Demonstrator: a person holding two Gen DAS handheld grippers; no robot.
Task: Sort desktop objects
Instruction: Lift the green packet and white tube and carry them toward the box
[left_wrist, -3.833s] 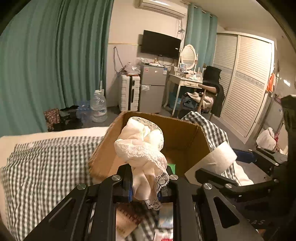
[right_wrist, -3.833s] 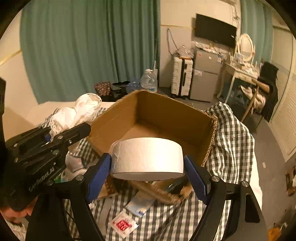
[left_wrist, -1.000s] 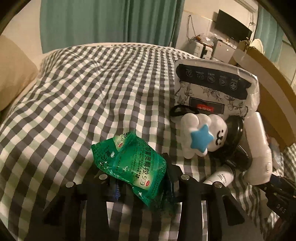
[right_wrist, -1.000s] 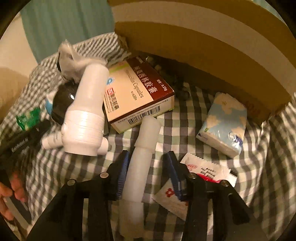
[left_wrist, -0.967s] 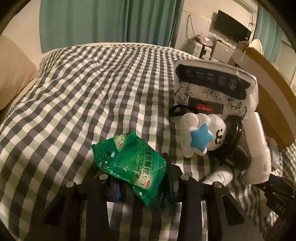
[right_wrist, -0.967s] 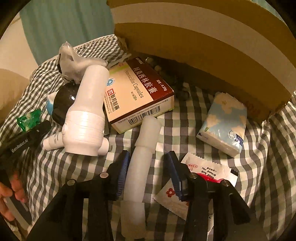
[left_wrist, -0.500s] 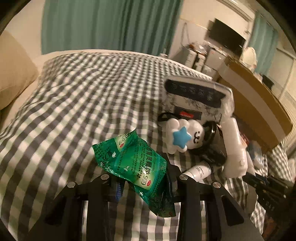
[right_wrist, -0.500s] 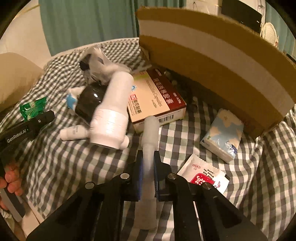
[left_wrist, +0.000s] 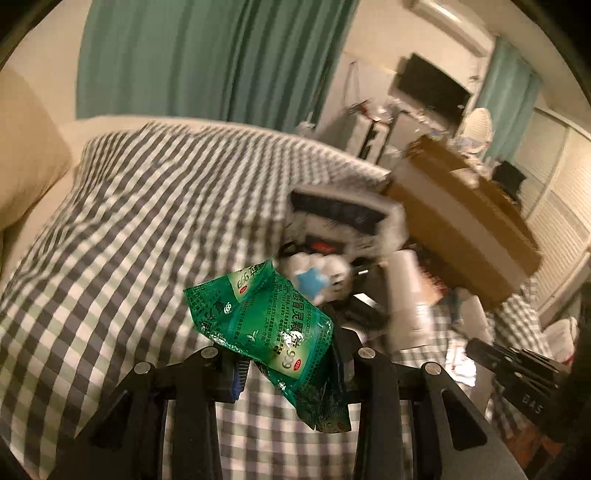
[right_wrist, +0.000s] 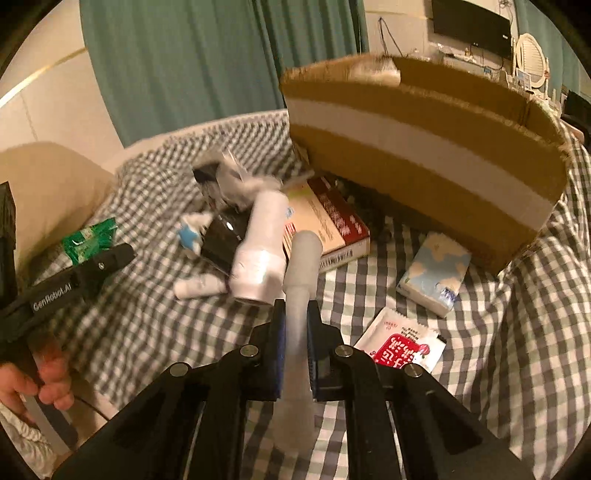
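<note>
Left gripper (left_wrist: 286, 363): jaws clamped on a green sachet (left_wrist: 264, 325), pads pinching its lower half, crumpled top sticking up and forward of the fingertips, bottom corner hanging below them. Sachet is clear of the checked bedspread (left_wrist: 122, 236), which lies under and ahead of the gripper. Just beyond the sachet, ahead and slightly right: a white plush with blue star (left_wrist: 312, 278), blurred. Behind that a floral pouch (left_wrist: 343, 218). Far right and ahead: cardboard box (left_wrist: 461, 225), side wall facing the camera.

Right gripper (right_wrist: 295, 332): jaws pressed together on a translucent white tube (right_wrist: 299, 280), pinched around its mid-length, wider end pointing forward past the fingertips, other end running back between the fingers. Tube is lifted off the bedspread. Immediately ahead-left of the fingertips: white bottle (right_wrist: 262, 251) lying on its side, touching a small white tube (right_wrist: 201, 286) on its left and a black round object (right_wrist: 225, 240) behind it. Ahead: red-and-cream medicine box (right_wrist: 325, 229), partly under the bottle. Right of the fingertips: red-and-white sachet (right_wrist: 400, 343) flat on the cloth; further right-ahead a blue tissue pack (right_wrist: 436, 273) near the box wall. Cardboard box fills the far right.

Far left in the right wrist view: the left gripper with the green sachet, and a hand (right_wrist: 37, 376) on its handle.
</note>
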